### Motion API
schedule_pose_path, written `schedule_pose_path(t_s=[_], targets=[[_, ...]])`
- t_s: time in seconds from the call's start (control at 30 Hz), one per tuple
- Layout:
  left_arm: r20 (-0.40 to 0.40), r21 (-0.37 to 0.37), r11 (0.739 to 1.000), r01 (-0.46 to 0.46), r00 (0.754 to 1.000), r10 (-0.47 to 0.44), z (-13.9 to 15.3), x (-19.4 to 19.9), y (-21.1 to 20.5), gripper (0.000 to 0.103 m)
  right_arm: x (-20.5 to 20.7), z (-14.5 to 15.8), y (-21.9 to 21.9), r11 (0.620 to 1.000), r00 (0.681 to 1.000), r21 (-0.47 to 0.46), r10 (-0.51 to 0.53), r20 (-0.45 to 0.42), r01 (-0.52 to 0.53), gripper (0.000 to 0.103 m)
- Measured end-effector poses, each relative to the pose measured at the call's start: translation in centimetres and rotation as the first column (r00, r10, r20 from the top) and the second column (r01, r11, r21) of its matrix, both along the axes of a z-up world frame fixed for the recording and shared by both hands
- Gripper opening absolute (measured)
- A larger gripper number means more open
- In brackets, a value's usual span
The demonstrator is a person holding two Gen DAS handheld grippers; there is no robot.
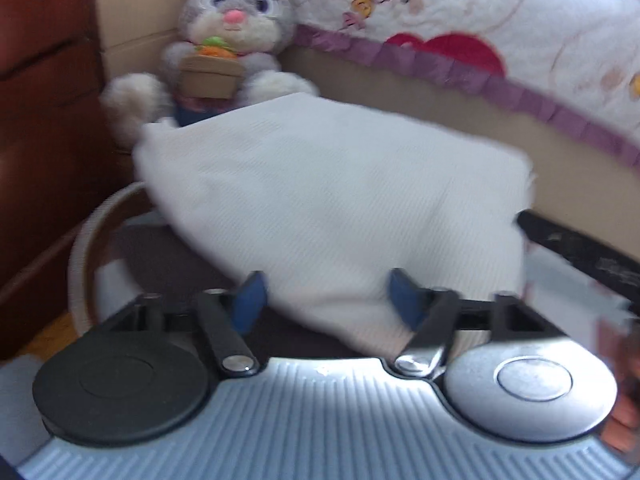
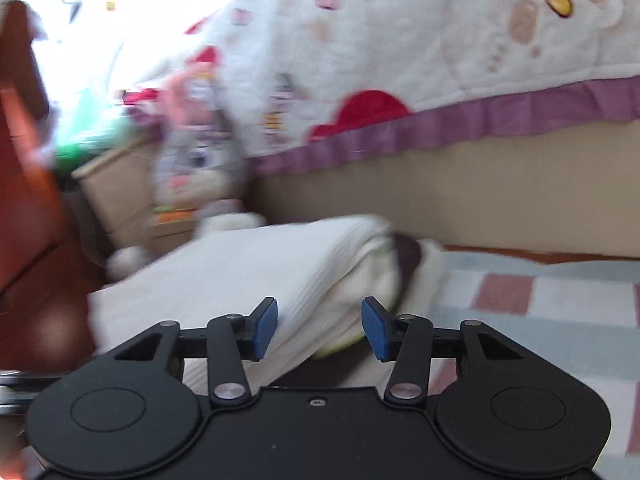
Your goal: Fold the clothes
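Two hand-held grippers, left [image 1: 326, 300] and right [image 2: 319, 330], both spread wide, folded white garment [image 1: 320, 200] between fingers, long axis left-right.

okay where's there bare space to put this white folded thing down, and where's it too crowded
The open patch is the checkered mat to the right of the white folded garment, bordered behind by the beige bed base. It is crowded to the left: the plush rabbit and a cardboard box sit against the wooden furniture.
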State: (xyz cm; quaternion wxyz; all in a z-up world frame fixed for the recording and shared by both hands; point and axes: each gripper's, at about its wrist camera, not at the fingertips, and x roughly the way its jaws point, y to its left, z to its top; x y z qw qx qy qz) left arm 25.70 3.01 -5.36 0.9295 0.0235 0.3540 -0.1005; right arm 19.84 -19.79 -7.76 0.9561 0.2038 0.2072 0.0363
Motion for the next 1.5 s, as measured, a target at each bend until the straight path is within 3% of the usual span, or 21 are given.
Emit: schedule_pose_path(t_s=[0.1,0.2,0.37,0.57,0.7,0.77,1.0,1.07,1.17,1.33,1.5], targets=[[-0.003,-0.073,0.997,-0.037,0.999,0.037,-0.6,-1.6,1.2,0.076,-2.0,-0.6,1.3,0.992,0.993,0.053,0.114,0.000,-0.114,0.052],[-0.063,-0.134,0.987,-0.091,0.995,0.083,-1.4,-2.4,2.6,0.081,-3.0,-1.8,2.1,0.984,0.984,0.061,0.172,-0.041,-0.170,0.053],[-0.101,-0.053,0.998,-0.042,0.994,0.036,-1.9,-4.7,2.3,0.083,-5.0,-3.9,1.8,0.969,0.960,0.113,0.235,-0.151,-0.219,0.052],[-0.086,0.038,0.999,-0.017,0.996,0.020,-0.6,-8.2,0.5,0.088,-9.1,-3.1,-0.6,0.987,0.964,0.060,0.161,-0.211,-0.152,0.053],[-0.027,0.072,0.997,-0.002,1.000,0.004,0.9,-11.2,-1.9,0.100,-11.9,-0.9,-2.5,0.998,0.986,-0.050,0.034,-0.165,-0.043,0.053],[-0.016,0.059,0.998,-0.001,1.000,0.002,1.4,-12.6,-2.9,0.101,-13.0,0.1,-3.2,0.998,0.987,-0.058,0.018,-0.161,-0.028,0.053],[-0.105,0.063,0.998,-0.006,0.994,0.013,2.1,-15.5,-5.7,0.101,-16.9,2.6,-4.6,0.995,0.986,-0.085,0.031,-0.161,-0.045,0.053],[-0.146,0.096,0.995,-0.003,0.989,0.017,2.0,-16.3,-6.7,0.101,-17.7,3.2,-4.7,0.994,0.985,-0.088,0.049,-0.164,-0.064,0.053],[-0.130,0.207,0.978,-0.019,0.990,0.047,2.2,-17.8,-8.4,0.101,-18.9,4.0,-4.7,0.992,0.983,-0.092,0.076,-0.168,-0.092,0.053],[-0.188,0.149,0.989,0.008,0.982,0.020,2.6,-19.2,-9.6,0.101,-20.6,5.4,-4.7,0.986,0.979,-0.119,0.095,-0.180,-0.117,0.054],[-0.214,0.139,0.990,0.028,0.977,0.003,3.0,-20.6,-10.9,0.101,-22.1,6.1,-5.0,0.978,0.970,-0.165,0.085,-0.227,-0.124,0.057]])
